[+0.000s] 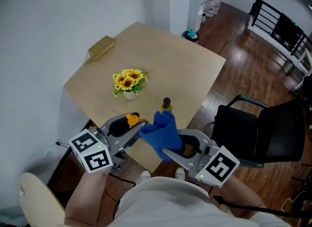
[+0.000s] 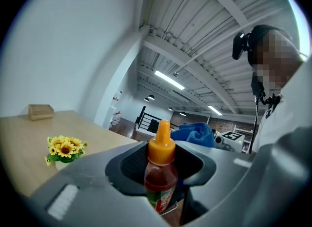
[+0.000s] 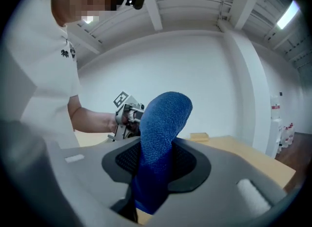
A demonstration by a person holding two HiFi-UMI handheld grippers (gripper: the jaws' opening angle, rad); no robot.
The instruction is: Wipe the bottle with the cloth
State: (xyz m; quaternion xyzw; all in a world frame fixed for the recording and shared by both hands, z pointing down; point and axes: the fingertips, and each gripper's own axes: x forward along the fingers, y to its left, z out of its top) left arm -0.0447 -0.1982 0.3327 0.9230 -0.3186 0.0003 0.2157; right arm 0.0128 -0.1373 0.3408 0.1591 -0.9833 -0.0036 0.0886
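A small sauce bottle (image 2: 161,175) with an orange cap (image 1: 132,119) and red contents stands upright between the jaws of my left gripper (image 2: 162,182), which is shut on it. The same left gripper (image 1: 127,127) is held over the table's near edge. My right gripper (image 3: 152,172) is shut on a blue cloth (image 3: 161,138) that sticks up out of its jaws. In the head view the right gripper (image 1: 181,149) holds the cloth (image 1: 163,132) just right of the bottle's cap. I cannot tell whether they touch.
On the light wooden table (image 1: 185,70) stand a pot of sunflowers (image 1: 129,83), a second bottle with a dark cap (image 1: 166,105) and a wooden block (image 1: 101,48). A black chair (image 1: 265,128) stands to the right, and a beige chair back (image 1: 36,201) at the lower left.
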